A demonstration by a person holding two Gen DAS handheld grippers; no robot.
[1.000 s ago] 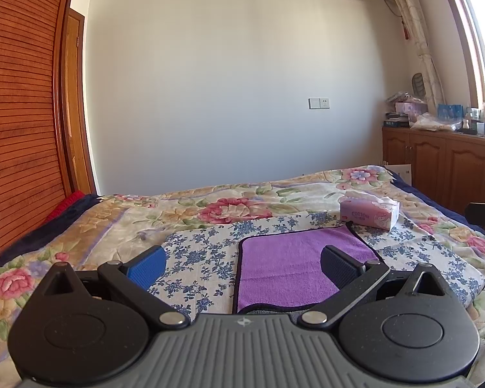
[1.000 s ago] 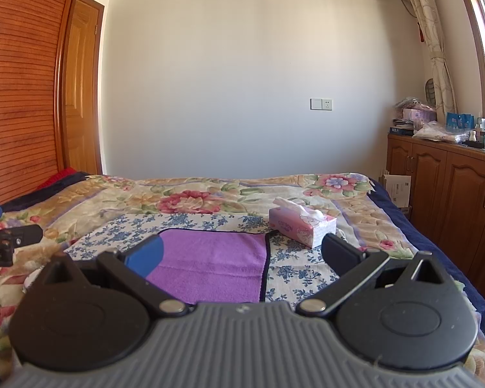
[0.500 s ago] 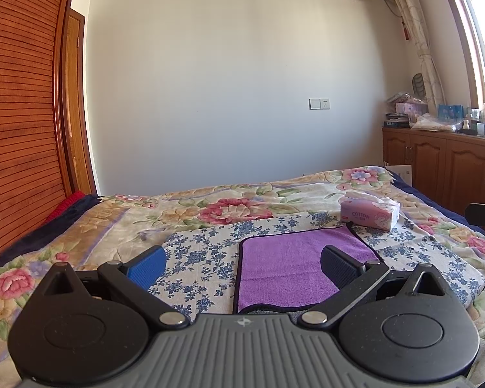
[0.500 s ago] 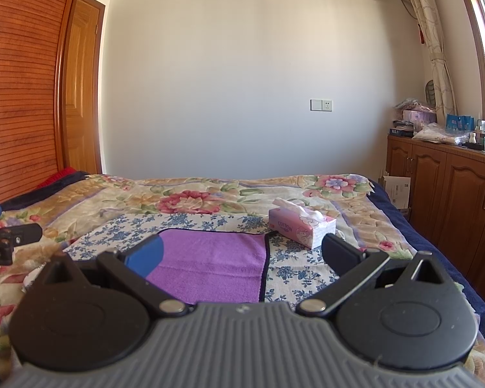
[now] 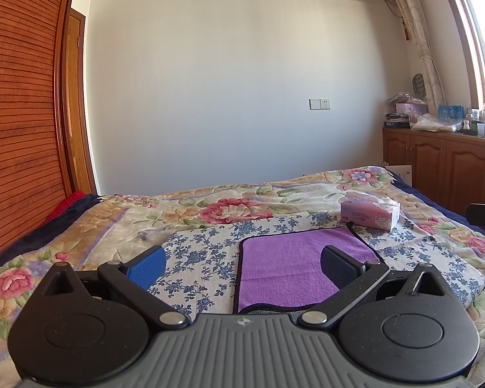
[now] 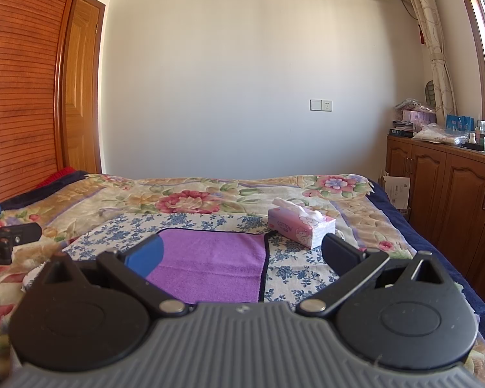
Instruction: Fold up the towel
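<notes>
A purple towel (image 5: 294,265) with a dark border lies flat on a blue-flowered cloth (image 5: 203,258) on the bed. It also shows in the right wrist view (image 6: 216,265). My left gripper (image 5: 242,265) is open and empty, held above the towel's near left edge. My right gripper (image 6: 242,255) is open and empty, held above the towel's near right part. The towel's near edge is hidden behind both gripper bodies. The left gripper also shows at the left edge of the right wrist view (image 6: 6,239).
A pink tissue box (image 5: 368,213) stands just beyond the towel's far right corner, also in the right wrist view (image 6: 300,226). A floral bedspread (image 5: 236,207) covers the bed. Wooden cabinets (image 6: 452,194) stand on the right, a wooden wardrobe (image 5: 16,129) on the left.
</notes>
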